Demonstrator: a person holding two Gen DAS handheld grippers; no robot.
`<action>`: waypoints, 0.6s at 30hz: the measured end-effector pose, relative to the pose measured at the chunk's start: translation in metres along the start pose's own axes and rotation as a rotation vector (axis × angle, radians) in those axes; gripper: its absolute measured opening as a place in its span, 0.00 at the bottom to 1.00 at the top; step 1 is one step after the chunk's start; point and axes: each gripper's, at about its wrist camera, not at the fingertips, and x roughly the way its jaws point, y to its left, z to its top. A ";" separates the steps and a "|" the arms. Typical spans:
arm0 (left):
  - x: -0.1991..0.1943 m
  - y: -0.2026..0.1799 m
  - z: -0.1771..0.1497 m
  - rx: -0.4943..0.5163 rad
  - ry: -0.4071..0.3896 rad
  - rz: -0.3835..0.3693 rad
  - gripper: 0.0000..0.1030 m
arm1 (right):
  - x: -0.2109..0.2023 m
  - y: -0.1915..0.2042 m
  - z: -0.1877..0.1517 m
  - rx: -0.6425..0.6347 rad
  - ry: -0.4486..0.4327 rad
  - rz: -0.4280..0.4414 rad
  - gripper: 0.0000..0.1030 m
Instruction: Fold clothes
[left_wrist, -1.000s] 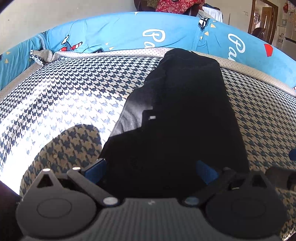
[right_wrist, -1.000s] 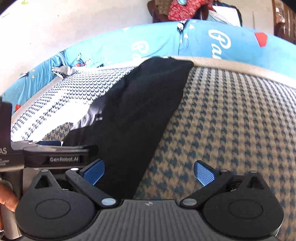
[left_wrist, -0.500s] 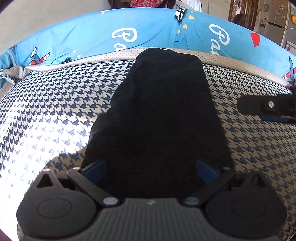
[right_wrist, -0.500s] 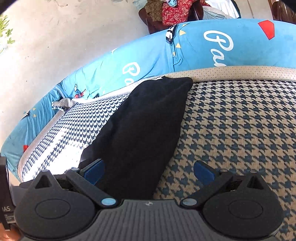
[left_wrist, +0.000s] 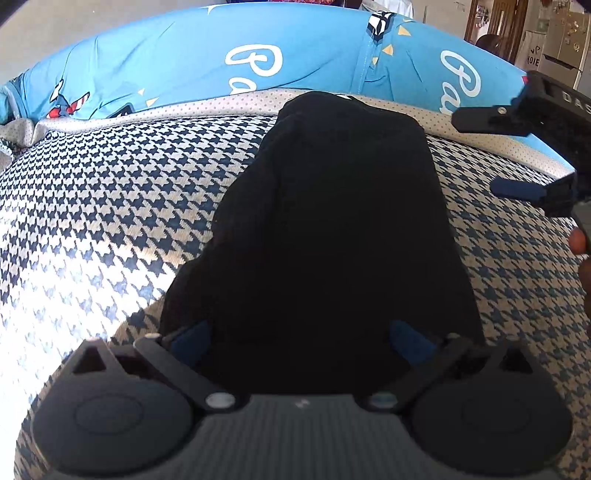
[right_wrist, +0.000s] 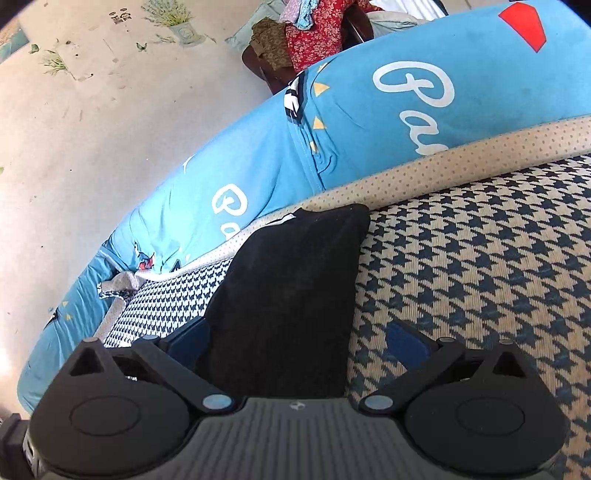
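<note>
Long black folded fabric garment (left_wrist: 325, 236) lay flat on houndstooth woven mattress cover (left_wrist: 110, 206), lengthwise for next fold. Left gripper (left_wrist: 301, 341) straddled near end, fingers apart, nothing clamped. Right gripper (right_wrist: 297, 341) likewise spread, over garment's right edge.

Both wrist cameras sat low and close over the houndstooth mattress (left_wrist: 110, 206), facing its far edge; each showed the black garment (right_wrist: 295, 295) and blue pillows (left_wrist: 184, 62).
</note>
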 end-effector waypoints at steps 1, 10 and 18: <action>0.001 0.000 0.000 -0.002 0.002 -0.001 1.00 | 0.005 -0.004 0.003 0.004 -0.001 0.002 1.00; 0.007 0.000 0.003 -0.028 0.027 -0.018 1.00 | 0.044 -0.045 0.022 0.164 -0.010 0.079 1.00; 0.009 -0.001 0.004 -0.020 0.032 -0.017 1.00 | 0.065 -0.055 0.025 0.159 -0.043 0.098 1.00</action>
